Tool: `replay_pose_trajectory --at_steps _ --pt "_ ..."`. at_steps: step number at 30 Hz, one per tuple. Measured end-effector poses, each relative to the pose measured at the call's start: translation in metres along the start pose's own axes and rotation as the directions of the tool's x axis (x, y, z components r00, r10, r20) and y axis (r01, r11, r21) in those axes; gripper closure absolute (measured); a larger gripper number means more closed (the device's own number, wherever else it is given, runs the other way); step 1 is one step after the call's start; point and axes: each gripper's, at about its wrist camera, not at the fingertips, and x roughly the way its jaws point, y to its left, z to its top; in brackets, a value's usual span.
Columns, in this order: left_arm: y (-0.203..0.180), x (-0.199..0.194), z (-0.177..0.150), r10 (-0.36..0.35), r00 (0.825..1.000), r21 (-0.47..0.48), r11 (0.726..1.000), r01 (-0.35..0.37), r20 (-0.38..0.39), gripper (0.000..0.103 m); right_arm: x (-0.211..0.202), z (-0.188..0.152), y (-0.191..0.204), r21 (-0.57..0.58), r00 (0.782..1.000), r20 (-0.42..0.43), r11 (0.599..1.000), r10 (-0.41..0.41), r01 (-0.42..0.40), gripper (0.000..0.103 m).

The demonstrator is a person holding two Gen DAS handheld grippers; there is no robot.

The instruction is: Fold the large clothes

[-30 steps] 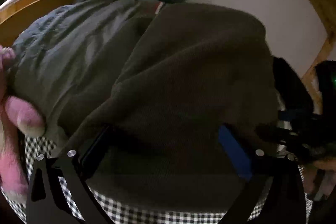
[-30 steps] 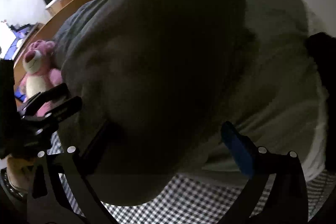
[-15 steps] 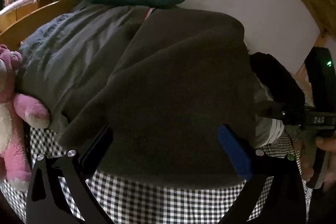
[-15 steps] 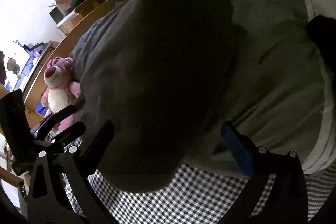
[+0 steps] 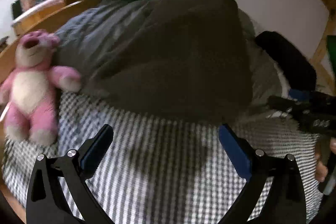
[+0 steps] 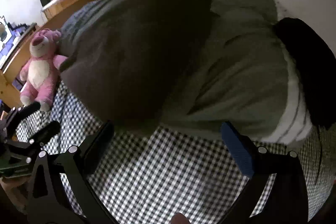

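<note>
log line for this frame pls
task: fold large clothes | left gripper: open, empty, above checked sheet | right gripper: open, empty | brown garment: folded, on bed | pink bear: beside it

Dim indoors, brightest at upper left; motion-blurred throughout, strongly bowed at fisheye edges, black in corners, deep shadow centrally.

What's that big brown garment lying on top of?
The brown garment lies over a grey duvet and a lighter grey garment, its near edge on the checked sheet. What it covers is hidden.
</note>
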Motion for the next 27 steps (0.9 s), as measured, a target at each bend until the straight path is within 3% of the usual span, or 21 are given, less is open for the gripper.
replay_pose_trajectory --at_steps 3,17,27 --pt "-0.004 -0.027 -0.028 0.056 0.998 0.022 0.998 -0.056 0.014 0.004 -0.031 -0.029 0.006 0.006 0.997 0.046 0.998 -0.06 0.06 0.003" --pt "-0.025 -0.149 -0.139 0.063 0.997 0.021 0.998 -0.064 0.048 0.004 -0.159 -0.165 0.046 -0.042 0.983 0.168 0.995 -0.077 0.085 0.003" --pt "-0.042 -0.211 -0.193 0.065 0.994 0.02 0.998 -0.067 0.092 0.004 -0.203 -0.234 0.058 -0.046 0.975 0.198 0.992 -0.104 0.116 0.003"
